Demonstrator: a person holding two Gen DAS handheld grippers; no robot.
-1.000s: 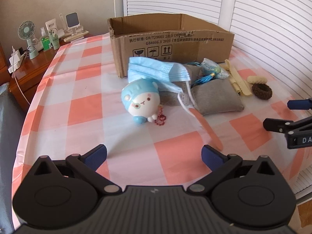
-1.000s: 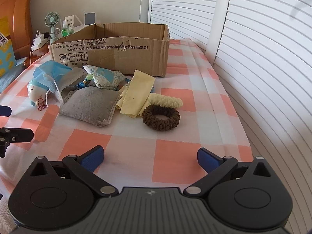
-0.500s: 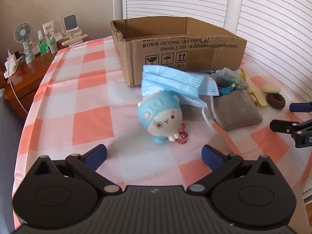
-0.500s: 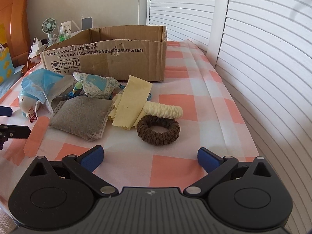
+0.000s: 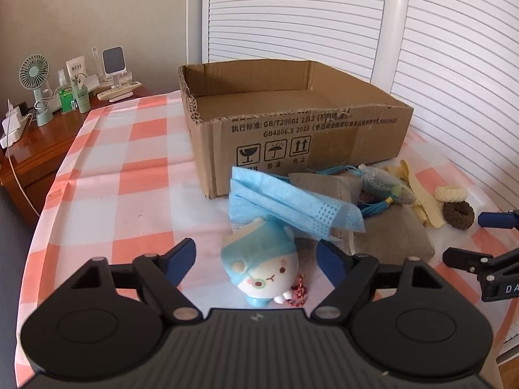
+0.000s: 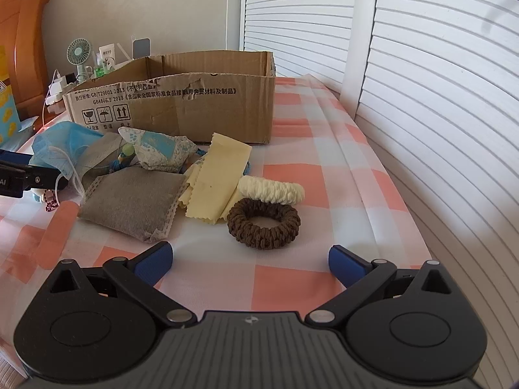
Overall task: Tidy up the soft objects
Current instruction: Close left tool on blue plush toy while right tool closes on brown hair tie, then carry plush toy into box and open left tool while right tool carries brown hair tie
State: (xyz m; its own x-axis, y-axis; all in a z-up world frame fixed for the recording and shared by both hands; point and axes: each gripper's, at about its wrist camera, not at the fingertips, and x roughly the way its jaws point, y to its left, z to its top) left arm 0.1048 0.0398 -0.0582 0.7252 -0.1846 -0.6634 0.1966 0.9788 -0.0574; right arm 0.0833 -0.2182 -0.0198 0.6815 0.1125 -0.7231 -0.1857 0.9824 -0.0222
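Left wrist view: the left tongs have just been closing and now stand part-way open around the blue plush toy, which lies on the checked tabletop directly between the blue pads. There is a gap on each side, so nothing is gripped yet. The toy's head points toward the camera and its body runs away toward the cardboard box; a blue face mask drapes over its far end, and a grey pouch lies just to the right. The toy sits squarely in the jaws' line, so this hand is plainly the nearer one.

Right wrist view: the right tongs hang wide open and empty, with the brown scrunchie just ahead of them, a cream scrunchie touching behind it, and a yellow cloth beside.
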